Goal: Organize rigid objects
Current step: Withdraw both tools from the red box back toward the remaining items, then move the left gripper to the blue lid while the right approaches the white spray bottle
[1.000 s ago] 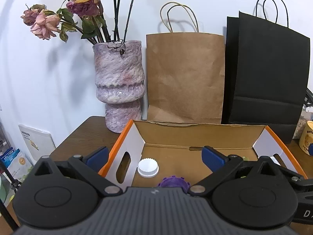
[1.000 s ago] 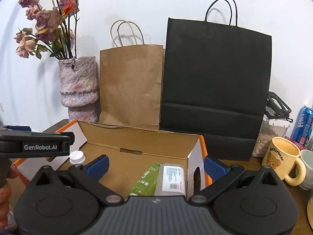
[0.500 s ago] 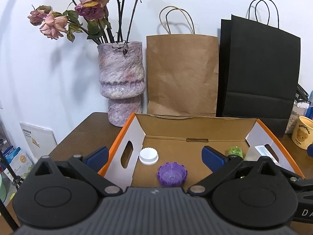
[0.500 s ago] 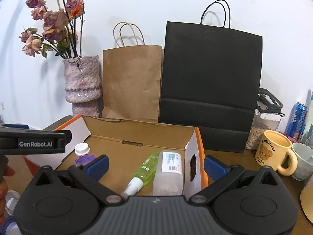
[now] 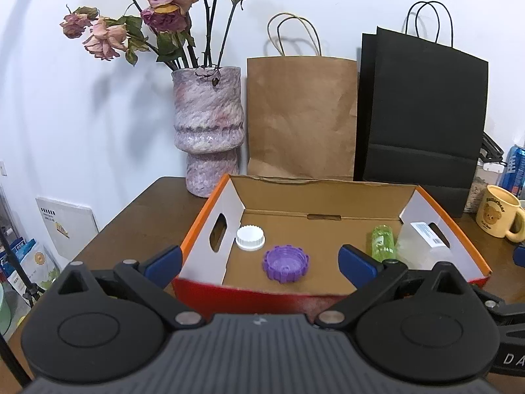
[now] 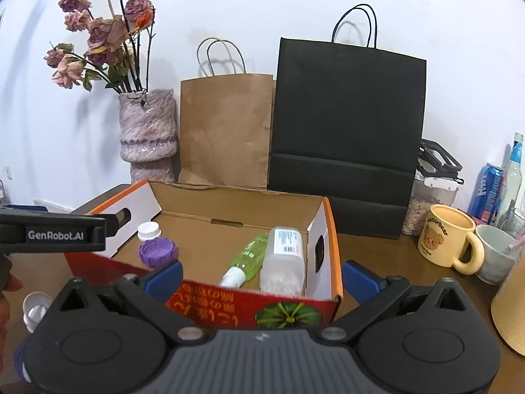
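An open cardboard box (image 5: 229, 292) with orange edges and a red front sits on the brown table; it shows too in the right wrist view (image 6: 249, 305). Inside lie a white cap (image 5: 250, 237), a purple ridged lid (image 5: 286, 263), a green spray bottle (image 6: 246, 259) and a clear plastic bottle (image 6: 283, 259). My left gripper (image 5: 261, 261) hovers open at the box's near edge, nothing between its blue pads. My right gripper (image 6: 262, 274) is open too, in front of the box. A white cap (image 6: 34, 308) lies on the table at the left.
A vase of dried roses (image 5: 208, 131), a brown paper bag (image 5: 300, 118) and a black bag (image 5: 423, 111) line the wall behind the box. A yellow bear mug (image 6: 449, 234), a white cup (image 6: 495, 252), a jar and cans stand right. A hand (image 6: 6, 295) holds the left gripper.
Both grippers have drawn back and up from the box, so its red front wall and more of the contents now show. The purple lid and other objects lie unmoved.
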The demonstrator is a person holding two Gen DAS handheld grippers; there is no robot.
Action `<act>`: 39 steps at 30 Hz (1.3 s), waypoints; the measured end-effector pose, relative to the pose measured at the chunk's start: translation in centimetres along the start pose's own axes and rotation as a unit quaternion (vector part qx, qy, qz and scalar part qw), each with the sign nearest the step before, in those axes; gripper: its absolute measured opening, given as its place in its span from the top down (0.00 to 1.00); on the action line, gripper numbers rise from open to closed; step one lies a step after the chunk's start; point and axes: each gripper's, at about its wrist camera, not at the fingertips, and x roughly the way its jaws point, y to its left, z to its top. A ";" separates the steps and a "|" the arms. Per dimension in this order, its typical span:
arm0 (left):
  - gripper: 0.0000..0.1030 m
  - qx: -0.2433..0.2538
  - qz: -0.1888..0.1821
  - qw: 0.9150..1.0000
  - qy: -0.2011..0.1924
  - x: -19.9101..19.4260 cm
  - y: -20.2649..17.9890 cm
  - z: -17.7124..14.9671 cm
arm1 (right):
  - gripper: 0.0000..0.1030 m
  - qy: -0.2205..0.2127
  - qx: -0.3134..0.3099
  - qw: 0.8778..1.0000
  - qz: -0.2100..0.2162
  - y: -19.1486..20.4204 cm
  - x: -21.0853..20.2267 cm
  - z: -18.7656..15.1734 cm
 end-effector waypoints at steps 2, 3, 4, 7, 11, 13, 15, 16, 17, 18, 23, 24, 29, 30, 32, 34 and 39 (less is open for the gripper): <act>0.00 -0.001 -0.002 1.000 0.001 -0.6 0.0 -0.2 | 0.00 0.000 0.001 1.000 -0.001 0.0 -0.6 -0.3; 0.00 0.000 -0.003 1.000 0.001 -0.9 0.0 -0.4 | 0.00 0.000 0.001 1.000 -0.002 0.0 -0.9 -0.4; 0.00 0.000 -0.003 1.000 0.001 -1.2 0.0 -0.5 | 0.00 0.001 0.001 1.000 -0.004 0.0 -1.2 -0.6; 0.00 0.001 -0.004 1.000 0.002 -2.1 0.0 -1.0 | 0.00 0.005 0.000 1.000 -0.006 0.1 -2.0 -1.0; 0.00 0.002 -0.005 1.000 0.004 -3.3 0.2 -1.7 | 0.00 0.005 -0.003 1.000 -0.007 0.2 -3.4 -1.7; 0.00 0.002 -0.006 1.000 0.005 -3.9 0.3 -2.2 | 0.00 0.005 -0.003 1.000 -0.007 0.1 -4.1 -2.2; 0.00 0.003 -0.009 1.000 0.008 -4.6 0.4 -2.7 | 0.00 0.006 -0.002 1.000 -0.006 0.1 -4.9 -2.8; 0.00 0.005 -0.008 1.000 0.009 -4.9 0.4 -2.9 | 0.00 0.007 -0.003 1.000 -0.006 0.1 -5.2 -3.1; 0.00 0.006 -0.008 1.000 0.010 -5.2 0.4 -3.2 | 0.00 0.009 -0.005 1.000 -0.007 0.2 -5.5 -3.4; 0.00 0.007 -0.008 1.000 0.011 -5.5 0.4 -3.4 | 0.00 0.010 -0.006 1.000 -0.008 0.2 -5.9 -3.7; 0.00 0.013 -0.011 1.000 0.011 -7.1 0.5 -4.7 | 0.00 0.017 -0.007 1.000 -0.009 0.2 -7.4 -5.2; 0.00 0.014 -0.011 1.000 0.012 -7.4 0.6 -5.0 | 0.00 0.019 -0.007 1.000 -0.008 0.2 -7.6 -5.4; 0.00 0.022 -0.011 0.999 0.021 -8.3 0.9 -6.4 | 0.00 0.028 -0.007 1.000 -0.007 0.3 -8.6 -6.7; 0.00 0.023 -0.011 0.999 0.024 -8.5 1.0 -6.7 | 0.00 0.030 -0.007 1.000 -0.007 0.3 -8.7 -6.9; 0.00 0.024 -0.011 0.999 0.030 -8.6 1.1 -7.2 | 0.00 0.033 -0.008 0.999 -0.007 0.3 -9.0 -7.4; 0.00 0.025 -0.009 0.999 0.037 -8.6 1.3 -7.8 | 0.00 0.037 -0.010 0.999 -0.007 0.3 -9.2 -7.8; 0.00 0.030 -0.005 0.998 0.056 -8.5 1.8 -9.3 | 0.00 0.047 -0.012 0.999 -0.010 0.4 -9.6 -8.8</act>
